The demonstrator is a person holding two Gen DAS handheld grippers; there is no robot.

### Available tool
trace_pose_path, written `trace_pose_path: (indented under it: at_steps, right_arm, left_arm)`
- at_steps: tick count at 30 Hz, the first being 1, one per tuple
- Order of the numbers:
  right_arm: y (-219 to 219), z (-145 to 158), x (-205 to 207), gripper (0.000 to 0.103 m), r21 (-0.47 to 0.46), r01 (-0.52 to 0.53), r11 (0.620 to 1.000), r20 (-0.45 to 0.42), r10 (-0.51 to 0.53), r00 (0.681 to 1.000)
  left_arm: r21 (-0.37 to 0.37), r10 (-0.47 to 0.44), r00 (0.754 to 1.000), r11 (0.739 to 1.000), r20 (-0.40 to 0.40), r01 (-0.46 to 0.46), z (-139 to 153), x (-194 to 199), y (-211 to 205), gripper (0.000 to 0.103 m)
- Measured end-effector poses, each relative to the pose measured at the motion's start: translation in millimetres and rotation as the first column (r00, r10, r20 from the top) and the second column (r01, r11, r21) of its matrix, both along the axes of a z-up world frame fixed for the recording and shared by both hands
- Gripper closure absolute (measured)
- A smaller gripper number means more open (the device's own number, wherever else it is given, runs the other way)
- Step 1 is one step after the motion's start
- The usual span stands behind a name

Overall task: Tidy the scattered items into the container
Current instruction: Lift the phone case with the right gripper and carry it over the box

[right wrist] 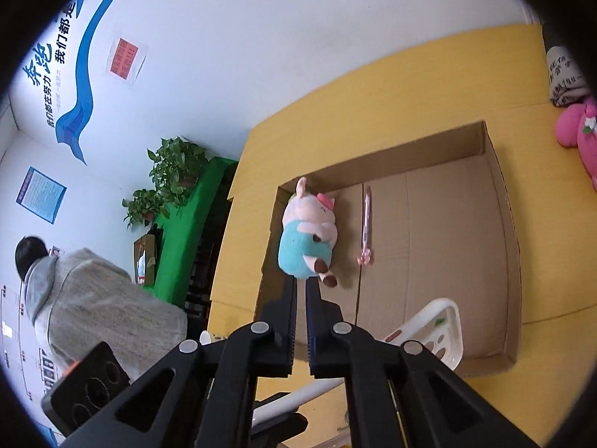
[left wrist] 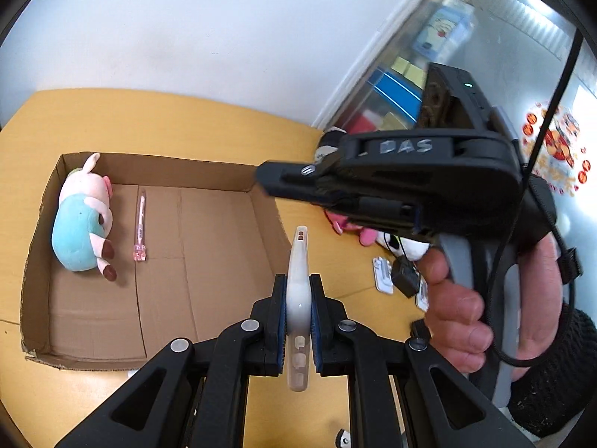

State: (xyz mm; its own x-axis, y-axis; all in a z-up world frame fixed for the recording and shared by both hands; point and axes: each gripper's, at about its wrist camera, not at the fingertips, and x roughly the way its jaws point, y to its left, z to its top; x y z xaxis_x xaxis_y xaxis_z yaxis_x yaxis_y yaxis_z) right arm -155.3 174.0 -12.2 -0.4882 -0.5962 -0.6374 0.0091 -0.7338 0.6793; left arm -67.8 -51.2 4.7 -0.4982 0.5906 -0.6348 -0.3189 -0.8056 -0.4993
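A shallow cardboard box [left wrist: 261, 190] lies on the yellow table; it shows in the right wrist view too [right wrist: 503, 209]. Inside lie a pink-and-teal plush pig [left wrist: 80, 224] [right wrist: 308, 235] and a pink pen [left wrist: 140, 224] [right wrist: 366, 224]. My left gripper [left wrist: 298, 287] is shut on a translucent white phone case [left wrist: 298, 261], held edge-on above the box's right wall. The case also shows in the right wrist view [right wrist: 436, 328]. My right gripper [right wrist: 300, 283] is shut and empty, above the box's near-left corner; its body [left wrist: 410, 183] crosses the left wrist view.
A pink plush [left wrist: 347, 226] [right wrist: 578, 130], a black-and-white plush [left wrist: 406, 246] and small white items [left wrist: 382, 274] lie on the table right of the box. A grey printed cloth [right wrist: 565, 78] is at the far corner. A person in grey [right wrist: 89, 298] sits beyond the table's left side.
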Motion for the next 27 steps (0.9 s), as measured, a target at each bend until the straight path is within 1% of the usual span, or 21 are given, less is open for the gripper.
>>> trace_pose_path:
  at_steps: [1,2,3,4,5,7,10,11,13,14,15,23,27]
  right_arm:
    - [2.8,-0.6,-2.3,0.095,0.002,0.008,1.0,0.009,-0.008,1.0]
    - [6.3,-2.8,-5.3,0.083,0.001,0.014,1.0,0.026,-0.014,1.0]
    - [10.2,-6.4,-7.3,0.059,-0.002,0.022,1.0,0.045,-0.022,0.999]
    - [14.6,-12.2,-8.1,0.049,-0.009,0.034,0.999,0.067,-0.033,0.997]
    - [17.9,-19.1,-9.0,0.045,-0.02,0.043,0.999,0.092,-0.041,0.995]
    - [18.9,-34.6,-13.9,0.045,-0.027,0.042,0.999,0.146,-0.037,0.989]
    - [11.6,-55.3,-27.1,0.045,-0.007,0.012,1.0,0.219,-0.011,0.976]
    - [8.7,-60.3,-33.1,0.047,-0.011,0.004,1.0,0.232,-0.001,0.973]
    - [4.7,-65.9,-44.4,0.058,-0.014,-0.008,1.0,0.239,0.011,0.971]
    - [3.3,-66.8,-50.5,0.07,-0.007,-0.012,1.0,0.238,0.013,0.971]
    - [2.1,-66.6,-56.6,0.077,0.0,-0.016,1.0,0.233,0.015,0.972]
    - [-4.0,-51.5,-94.5,0.087,0.04,-0.032,0.999,0.156,0.026,0.987]
    - [-16.4,-45.2,-110.7,0.093,0.107,-0.062,0.992,0.107,0.051,0.993]
  left_arm:
    - [0.0,0.008,1.0,1.0,0.0,-0.008,-1.4,-3.0,-2.2,0.093]
    - [-0.002,0.016,1.0,1.0,0.001,-0.016,-3.0,-5.7,-4.4,0.093]
    - [-0.007,0.026,1.0,1.0,0.0,-0.026,-4.5,-9.1,-7.0,0.093]
    - [-0.012,0.034,0.999,0.999,-0.002,-0.034,-6.1,-12.2,-9.1,0.093]
    - [-0.015,0.04,0.999,0.999,-0.002,-0.04,-7.7,-15.2,-10.6,0.093]
    - [-0.018,0.049,0.999,0.999,-0.004,-0.049,-11.1,-22.7,-12.8,0.093]
    - [-0.029,0.052,0.999,0.998,-0.012,-0.053,-14.4,-33.8,-11.6,0.093]
    - [-0.036,0.05,0.999,0.998,-0.014,-0.05,-15.7,-37.8,-10.3,0.093]
    - [-0.06,0.054,0.998,0.997,-0.019,-0.055,-17.7,-44.1,-7.9,0.093]
    - [-0.075,0.059,0.998,0.995,-0.022,-0.06,-18.8,-47.0,-7.2,0.092]
    - [-0.076,0.064,0.998,0.995,-0.024,-0.066,-20.1,-49.9,-7.9,0.092]
    - [-0.041,0.101,0.995,0.994,-0.011,-0.102,-33.3,-85.3,-23.4,0.092]
    - [-0.026,0.125,0.991,0.992,0.05,-0.123,-53.1,-105.9,-28.5,0.092]
